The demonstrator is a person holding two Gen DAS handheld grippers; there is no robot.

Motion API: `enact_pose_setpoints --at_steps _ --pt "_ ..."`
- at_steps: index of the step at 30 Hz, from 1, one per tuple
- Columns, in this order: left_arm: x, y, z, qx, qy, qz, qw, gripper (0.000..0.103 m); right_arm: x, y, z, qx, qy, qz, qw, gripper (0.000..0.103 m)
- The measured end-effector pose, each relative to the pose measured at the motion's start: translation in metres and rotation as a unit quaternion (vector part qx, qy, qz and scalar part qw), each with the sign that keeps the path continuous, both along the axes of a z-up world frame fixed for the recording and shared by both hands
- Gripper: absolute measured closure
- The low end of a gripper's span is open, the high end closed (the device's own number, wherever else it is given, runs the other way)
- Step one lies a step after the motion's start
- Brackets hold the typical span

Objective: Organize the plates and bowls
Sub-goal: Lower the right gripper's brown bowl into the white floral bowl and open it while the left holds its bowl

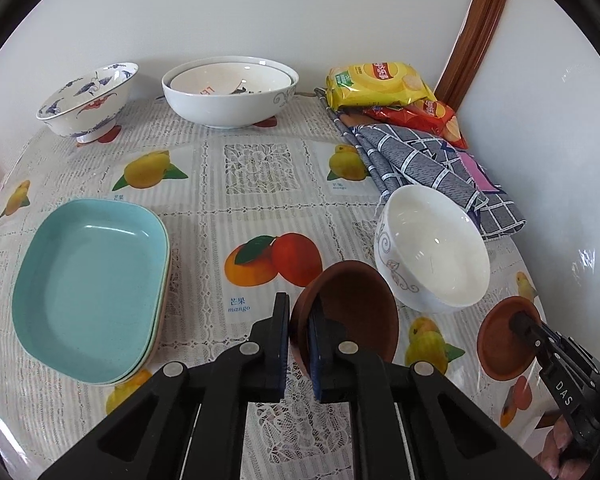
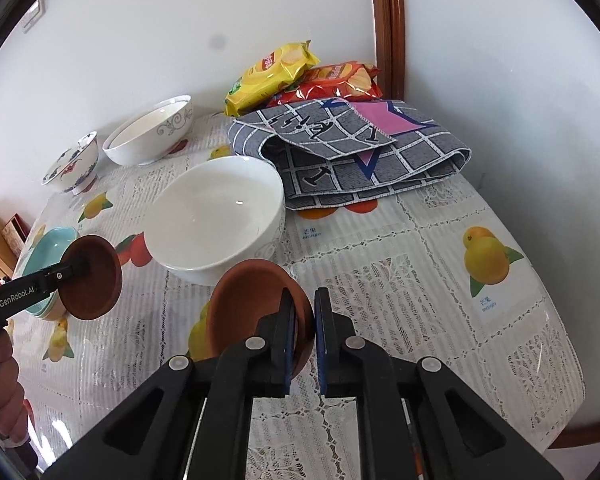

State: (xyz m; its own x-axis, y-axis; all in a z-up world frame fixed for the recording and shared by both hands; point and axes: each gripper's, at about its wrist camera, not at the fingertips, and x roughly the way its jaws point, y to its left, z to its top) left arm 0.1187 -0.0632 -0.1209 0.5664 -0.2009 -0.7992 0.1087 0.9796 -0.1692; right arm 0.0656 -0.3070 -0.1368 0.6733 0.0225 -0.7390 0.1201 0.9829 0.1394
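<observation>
My left gripper point(image 1: 299, 312) is shut on the rim of a small brown dish point(image 1: 356, 308), held tilted above the fruit-print tablecloth. In the right wrist view the same gripper point(image 2: 85, 261) and dish point(image 2: 100, 288) show at the left. A second small brown dish point(image 2: 248, 300) is tilted too, with my right gripper point(image 2: 305, 304) shut on its rim; both appear at the right edge of the left wrist view, gripper point(image 1: 518, 320) and dish point(image 1: 500, 348). A white bowl point(image 1: 432, 248) point(image 2: 216, 220) stands on the table between and just beyond the two dishes.
Stacked turquoise plates point(image 1: 88, 288) point(image 2: 48, 248) lie at the left. At the back stand a blue-patterned bowl point(image 1: 88, 100) and a large white bowl point(image 1: 228, 92) with another nested inside. A folded checked cloth point(image 2: 360, 160) and crisp bags point(image 2: 272, 72) fill the back right corner.
</observation>
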Motion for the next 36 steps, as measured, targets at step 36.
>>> enact_pose_setpoints --at_steps 36 --pt "-0.005 0.061 0.045 0.002 -0.039 0.05 0.998 0.094 0.056 0.043 0.06 -0.021 -0.056 0.028 0.998 0.094"
